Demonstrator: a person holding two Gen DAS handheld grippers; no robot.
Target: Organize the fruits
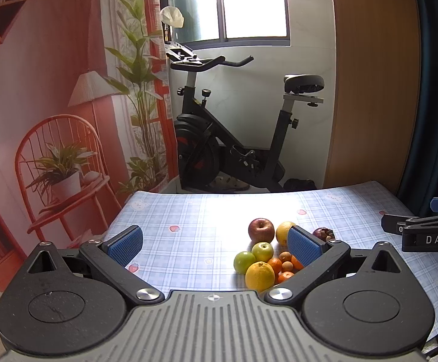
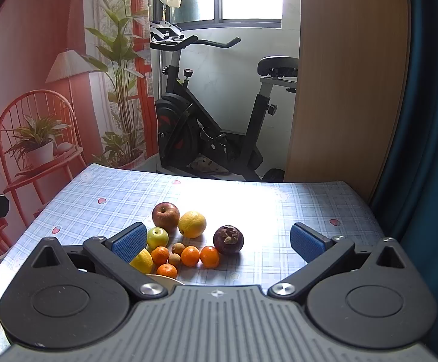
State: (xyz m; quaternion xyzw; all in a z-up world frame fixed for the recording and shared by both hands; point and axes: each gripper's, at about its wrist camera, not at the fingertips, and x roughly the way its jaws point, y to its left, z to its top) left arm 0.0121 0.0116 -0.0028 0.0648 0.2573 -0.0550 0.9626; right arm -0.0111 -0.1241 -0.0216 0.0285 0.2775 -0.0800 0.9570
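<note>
Both grippers, left (image 1: 215,246) and right (image 2: 218,242), hover with fingers spread wide and empty over the checked worktop (image 2: 113,193), fruits clustered mid-worktop: oranges (image 2: 190,255), green apple (image 2: 157,237), mangosteen (image 2: 228,239), red apple (image 2: 165,215) farthest, bike (image 2: 206,114) behind.

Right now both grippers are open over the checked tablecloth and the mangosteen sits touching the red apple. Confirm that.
One detail is wrong. The mangosteen does not touch the red apple; the right wrist view shows it standing apart at the right of the pile, with a yellow citrus between them. The left gripper and right gripper are open over the checked tablecloth.
</note>
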